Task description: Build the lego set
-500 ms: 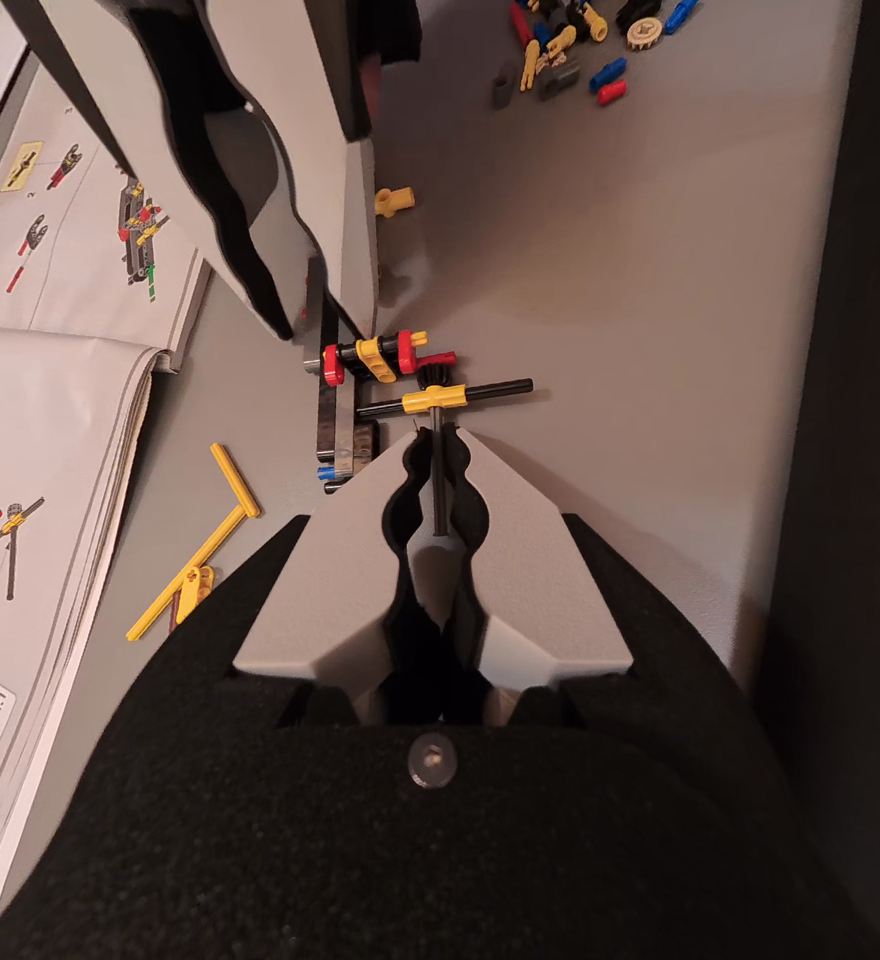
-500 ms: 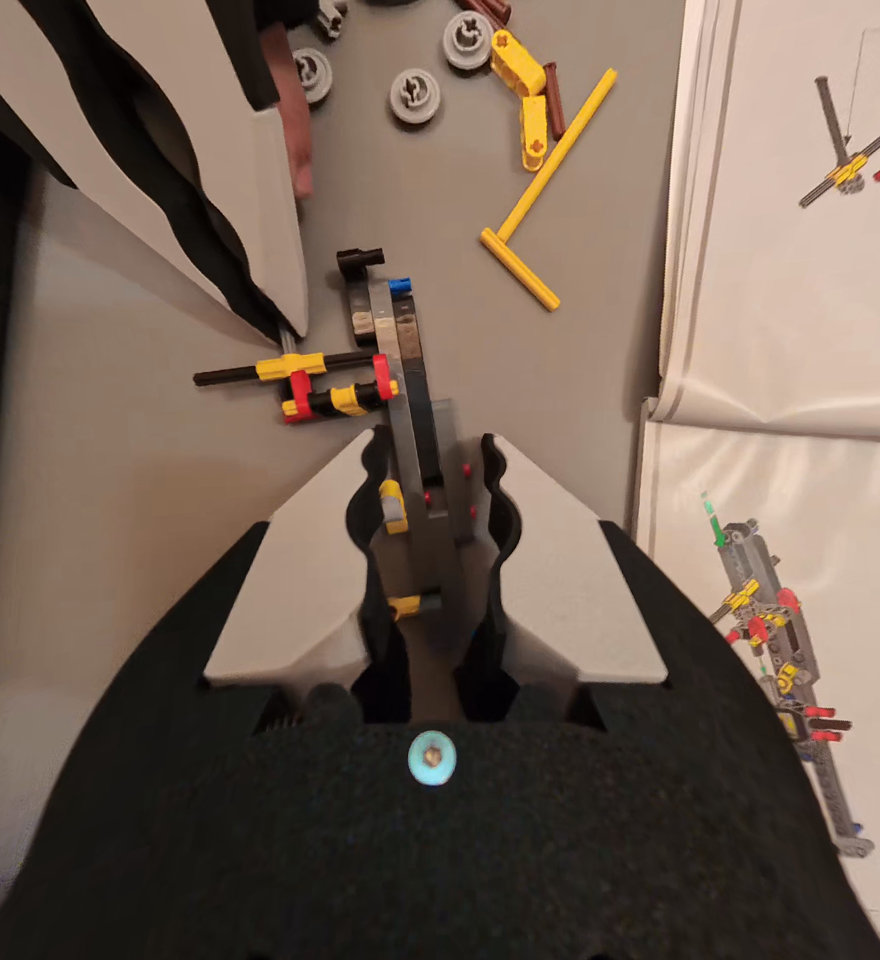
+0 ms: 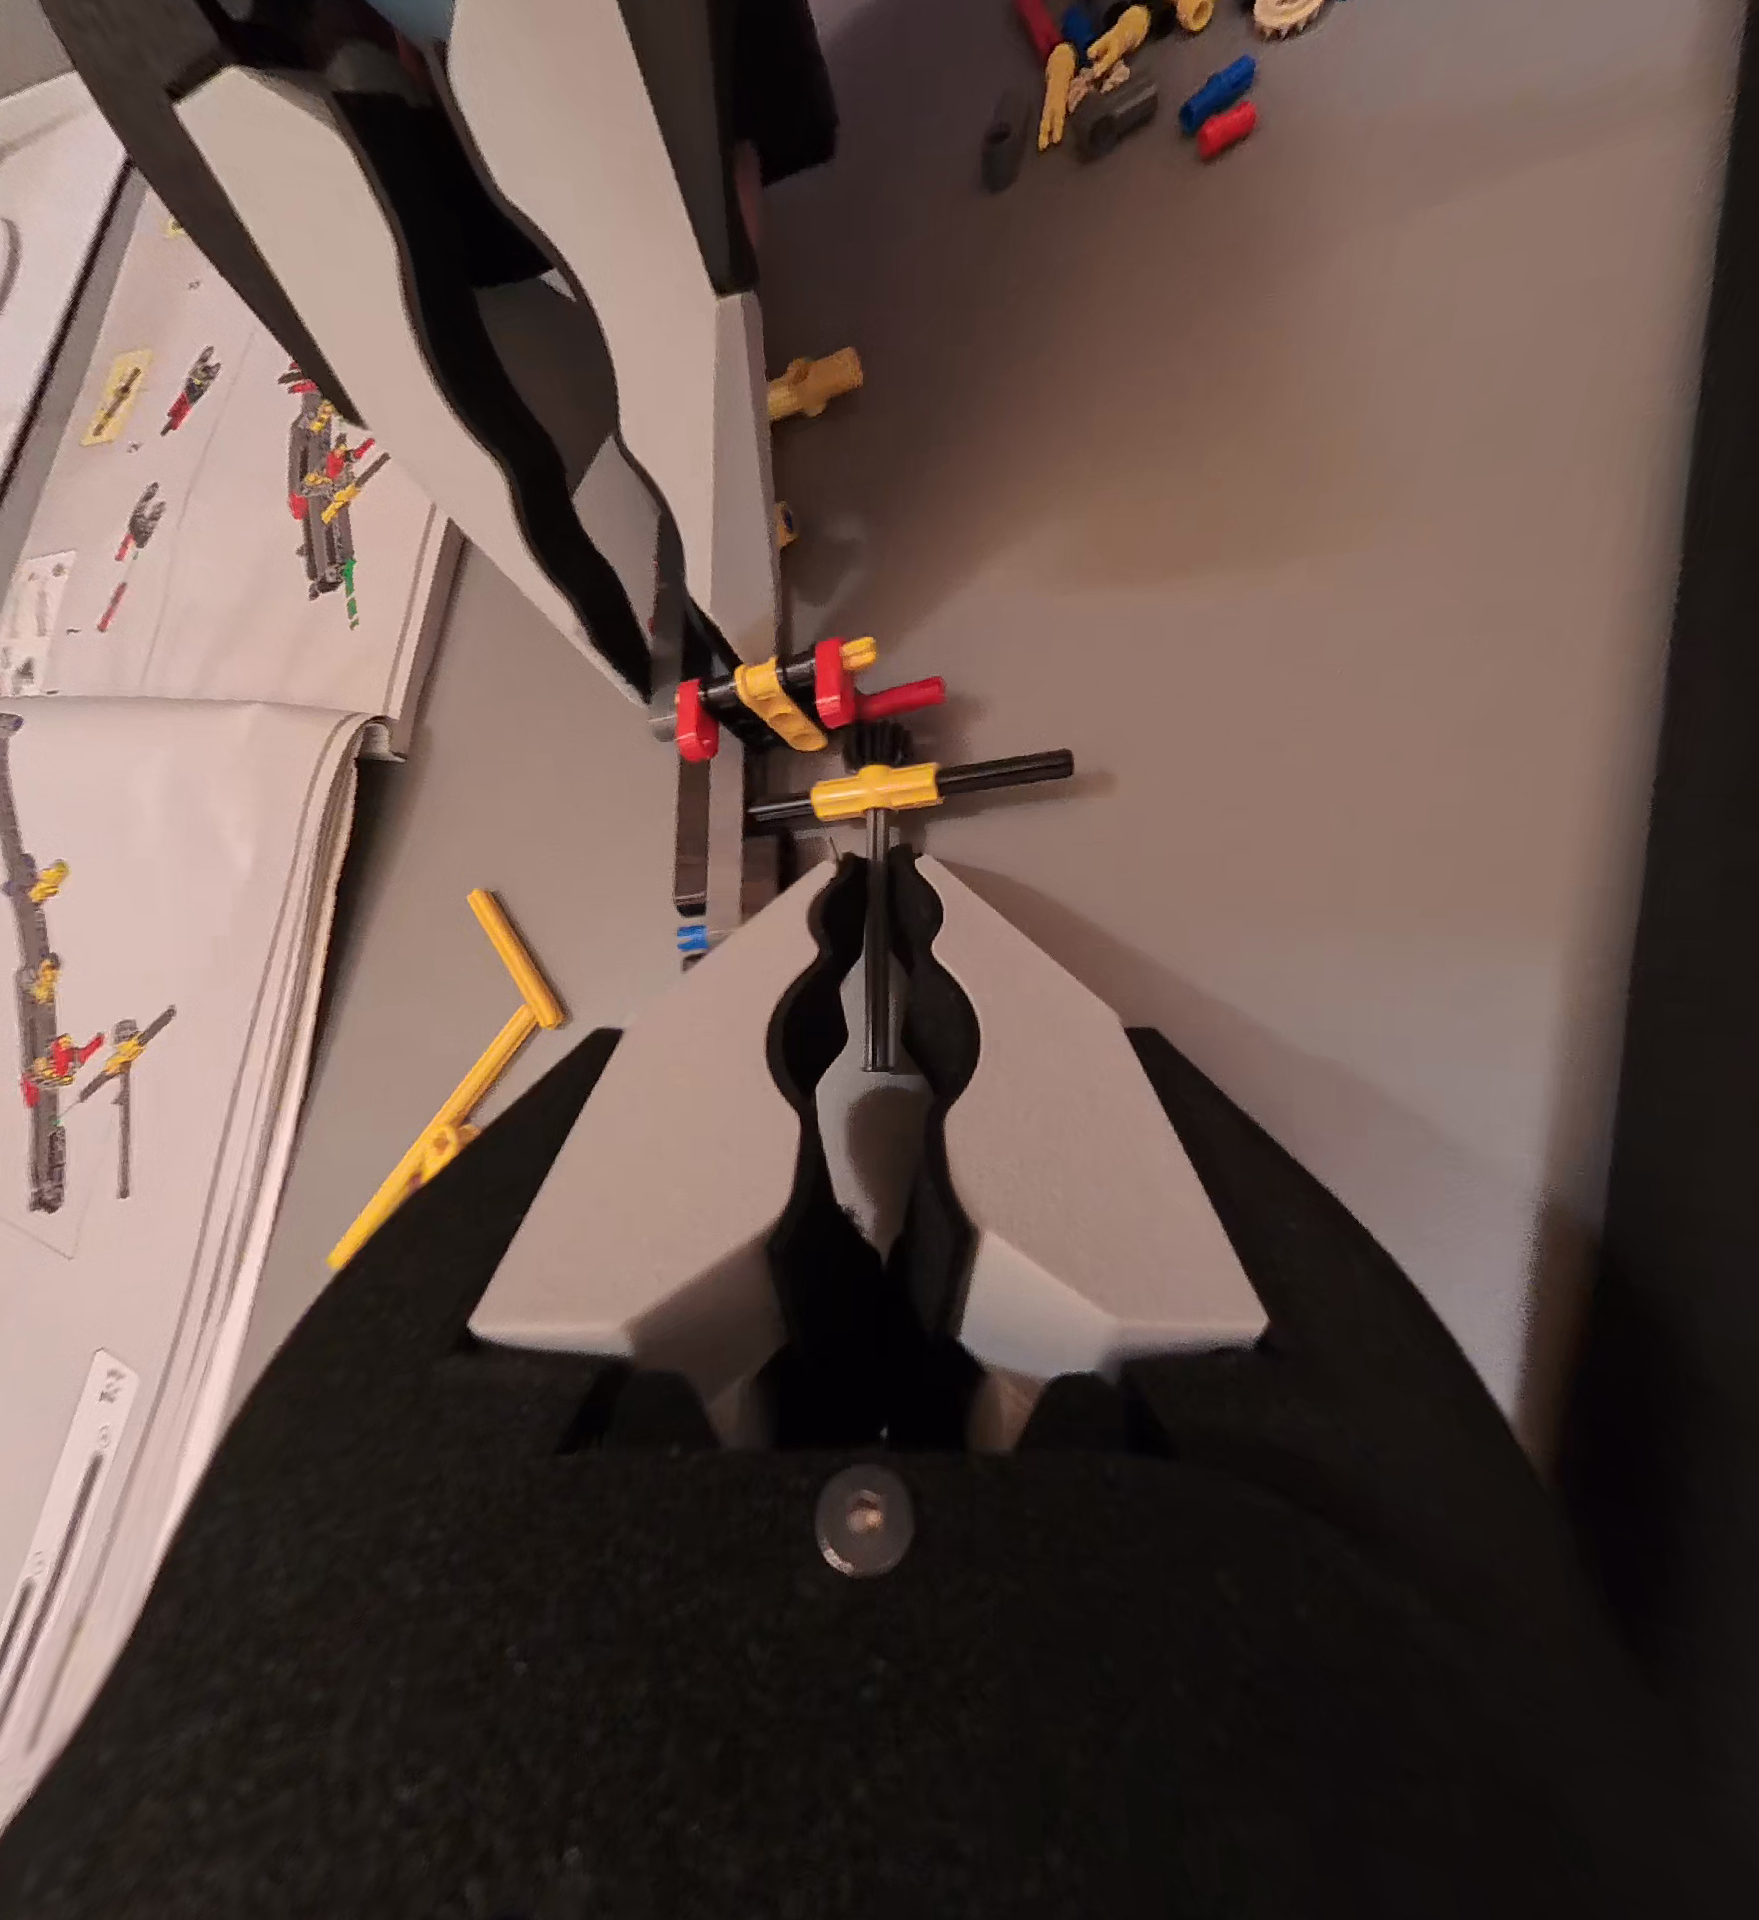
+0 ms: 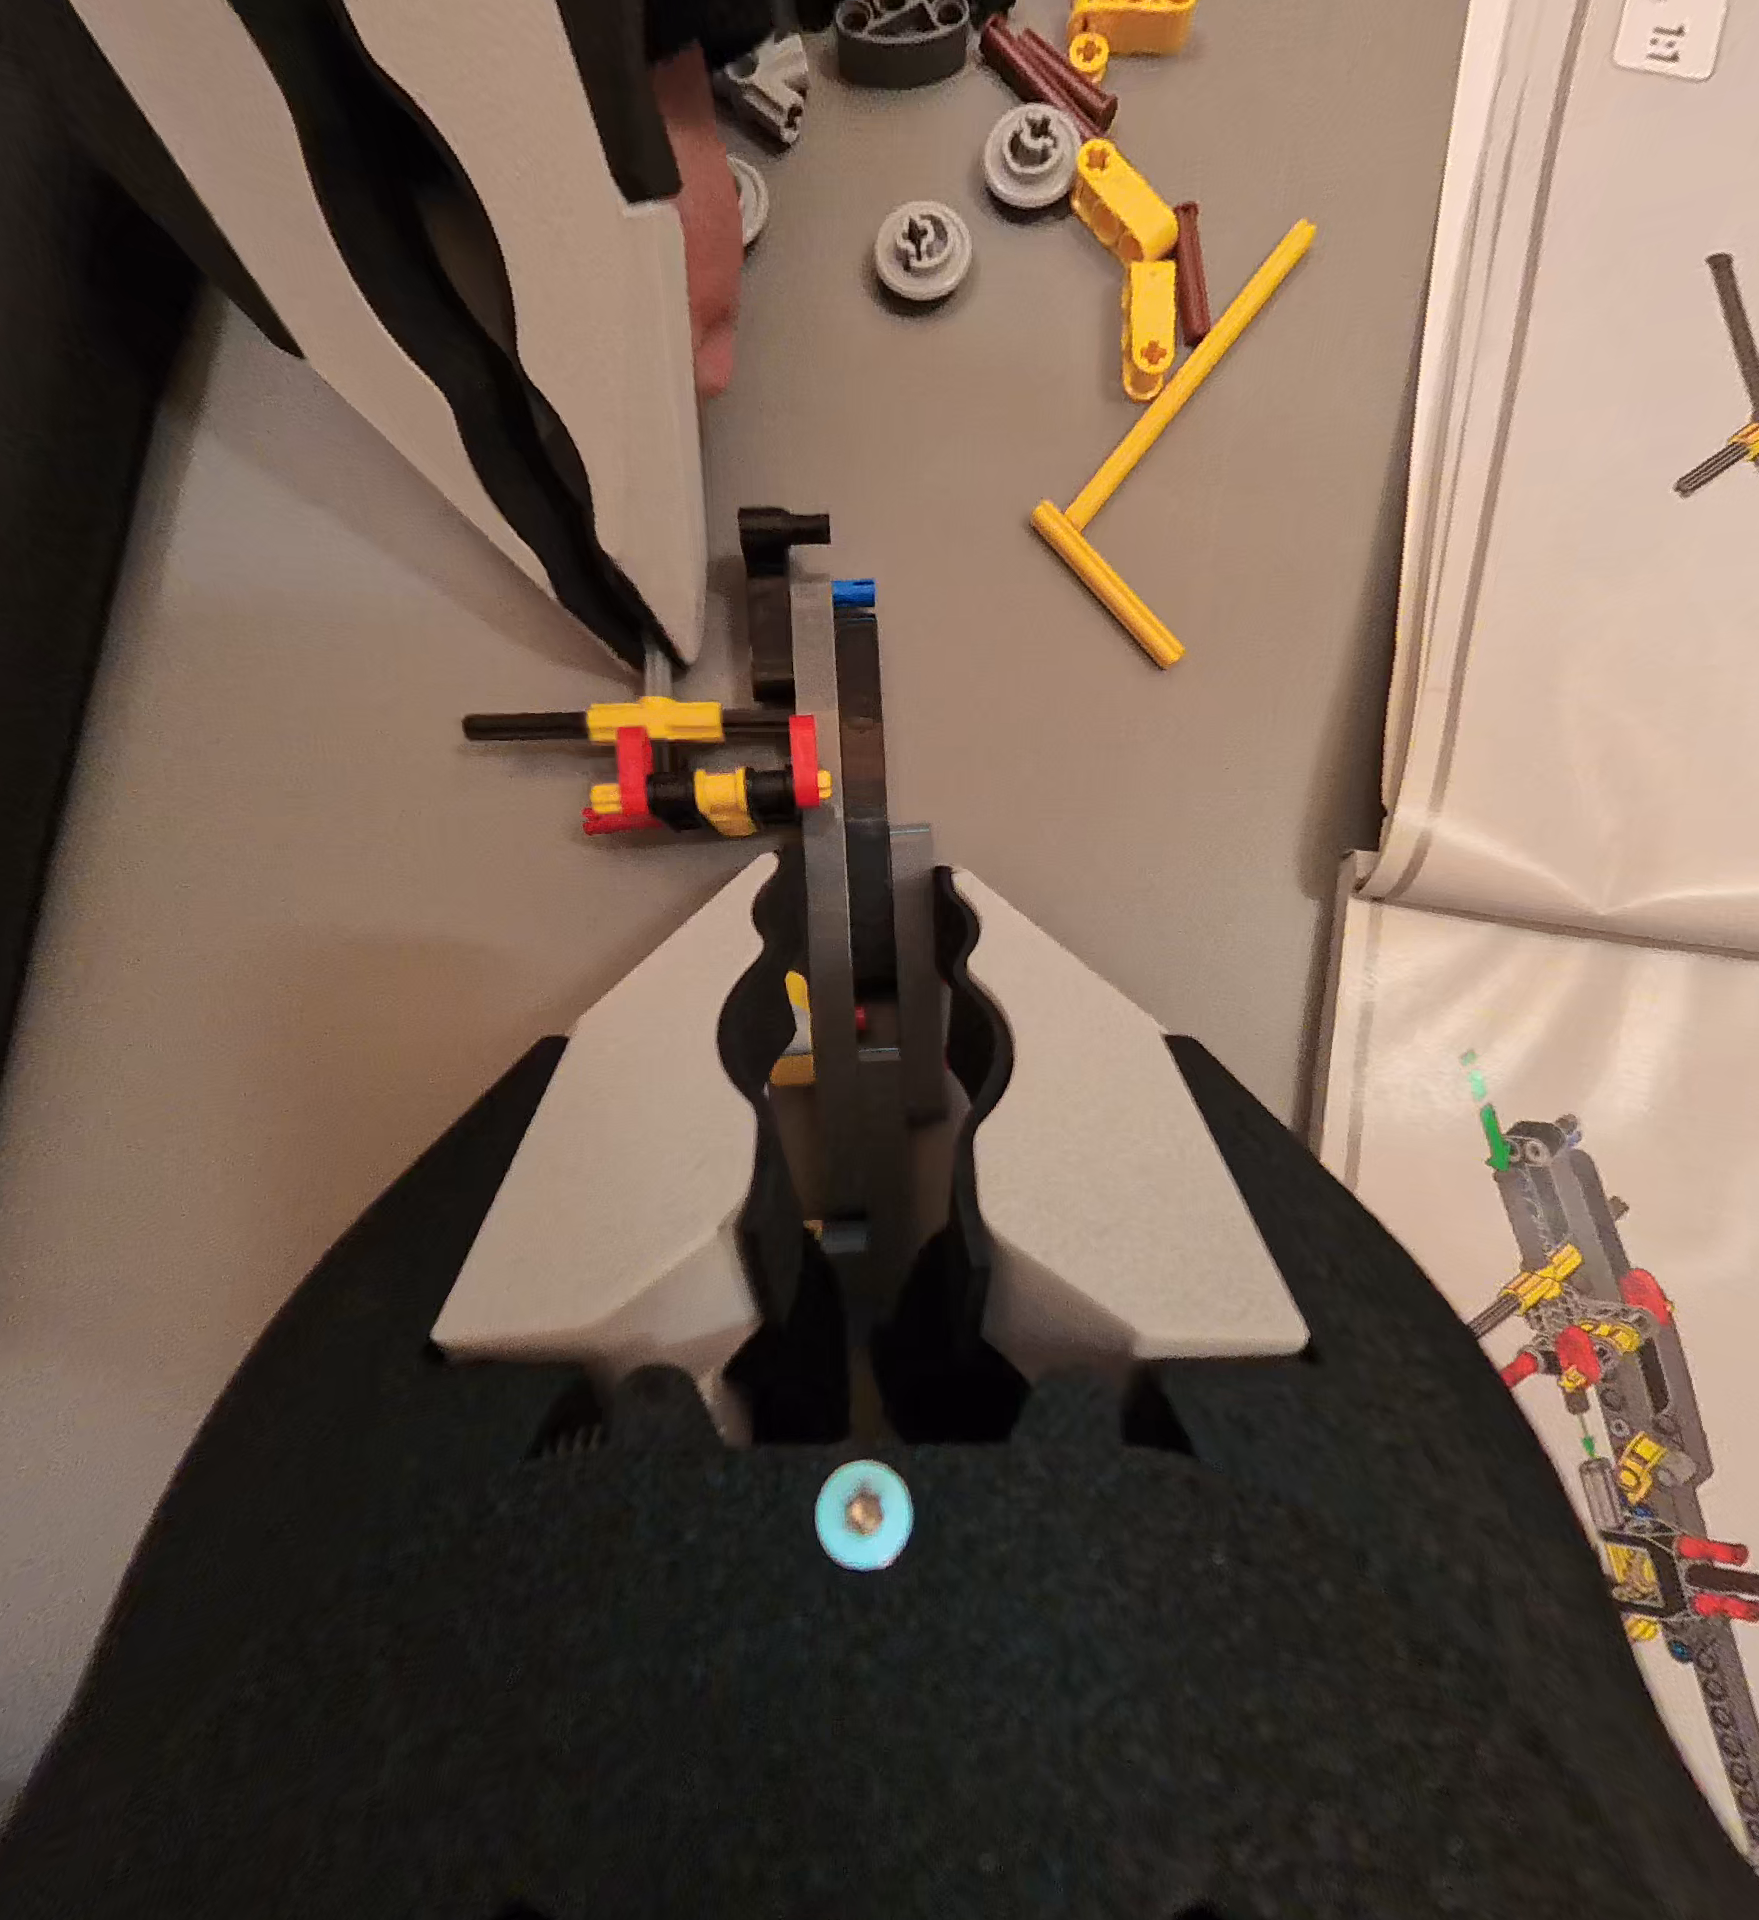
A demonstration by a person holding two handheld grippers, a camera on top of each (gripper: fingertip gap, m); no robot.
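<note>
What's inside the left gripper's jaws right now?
A thin black axle sits pinched between the left gripper fingers, its far end plugged into a yellow connector. The contact points at the tips are hidden.

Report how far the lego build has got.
Done: a long grey beam assembly carrying red and yellow connectors. In hand: the right gripper clamps that assembly while the left gripper holds a black axle with a yellow cross connector against it. Left: loose parts on the table remain unused.
</note>
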